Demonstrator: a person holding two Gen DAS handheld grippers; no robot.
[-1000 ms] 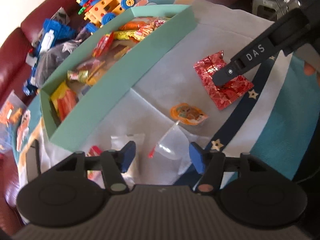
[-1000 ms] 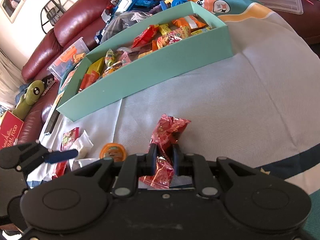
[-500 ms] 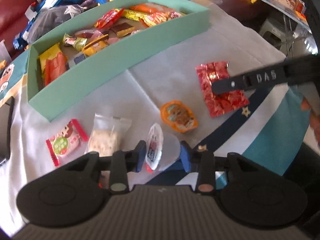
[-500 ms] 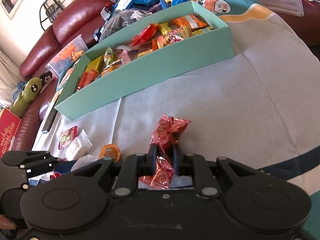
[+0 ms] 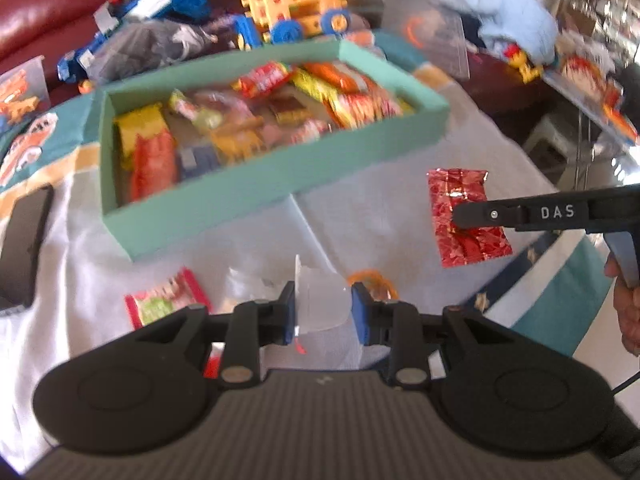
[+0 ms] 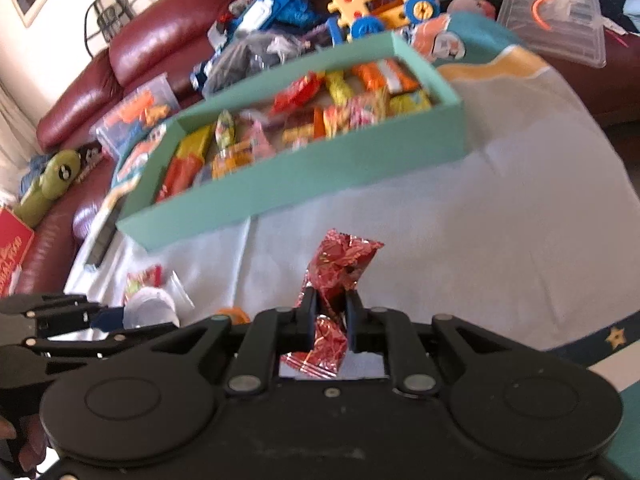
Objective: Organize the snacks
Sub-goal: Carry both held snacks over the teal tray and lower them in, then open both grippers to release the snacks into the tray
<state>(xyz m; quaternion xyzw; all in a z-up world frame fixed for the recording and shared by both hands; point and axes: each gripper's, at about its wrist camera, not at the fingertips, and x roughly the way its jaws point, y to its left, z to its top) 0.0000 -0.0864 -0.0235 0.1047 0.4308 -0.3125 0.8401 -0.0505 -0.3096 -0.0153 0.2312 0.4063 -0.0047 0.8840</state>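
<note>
Two hand-held grippers work over a cloth-covered surface (image 5: pixel 400 216) strewn with snacks. The left gripper (image 5: pixel 323 312) has a clear jelly cup (image 5: pixel 320 300) between its blue fingers (image 5: pixel 358 312); the jaws are closing on it, the left pad at the cup's lid and the right pad at its rounded side, though the blur leaves it unclear how firmly they press. The right gripper (image 6: pixel 329 322) is clenched on a red foil packet (image 6: pixel 340 268), the packet's crumpled top standing up beyond the fingertips and its lower end hanging behind them. From the left wrist view, the same packet appears flat-on with the right gripper's dark finger across its middle.

Beyond both grippers sits a teal box (image 5: pixel 280 176), open-topped and filled with assorted wrapped snacks (image 5: pixel 256 120). Between the box and the left gripper, on the cloth, lie a pink-and-green snack pack (image 5: pixel 164 304) to the left and an orange jelly cup (image 5: pixel 374 282) just right of the held cup, partly hidden by the finger. A dark phone (image 5: pixel 24 240) rests at the left edge of the surface. Plastic toys (image 5: pixel 296 8) crowd a red sofa (image 6: pixel 152 32) behind the box.
</note>
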